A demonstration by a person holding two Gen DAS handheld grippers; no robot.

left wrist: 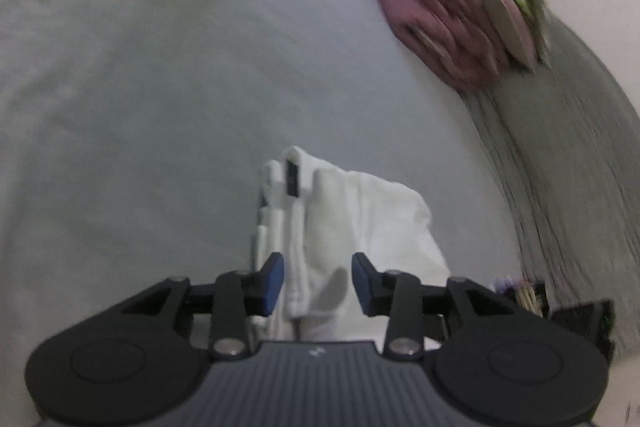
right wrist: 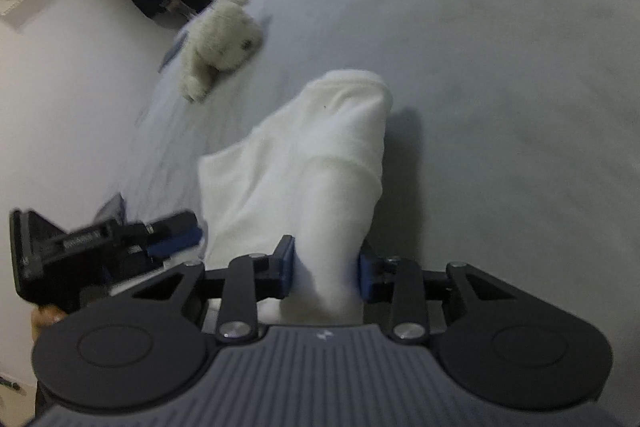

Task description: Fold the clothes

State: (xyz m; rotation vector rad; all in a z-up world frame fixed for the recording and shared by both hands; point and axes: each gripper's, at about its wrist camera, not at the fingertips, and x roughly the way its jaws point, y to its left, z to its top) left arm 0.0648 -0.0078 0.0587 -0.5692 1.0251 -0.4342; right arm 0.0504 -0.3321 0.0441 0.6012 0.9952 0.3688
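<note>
Broadly: grey bed sheet | plush toy | left tool apart, right tool pinching white garment.

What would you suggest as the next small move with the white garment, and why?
Probably carry the garment forward and lay it flat on the sheet. The right gripper pinches a bunched fold, while the left gripper stands open around it, so only one side holds it.
</note>
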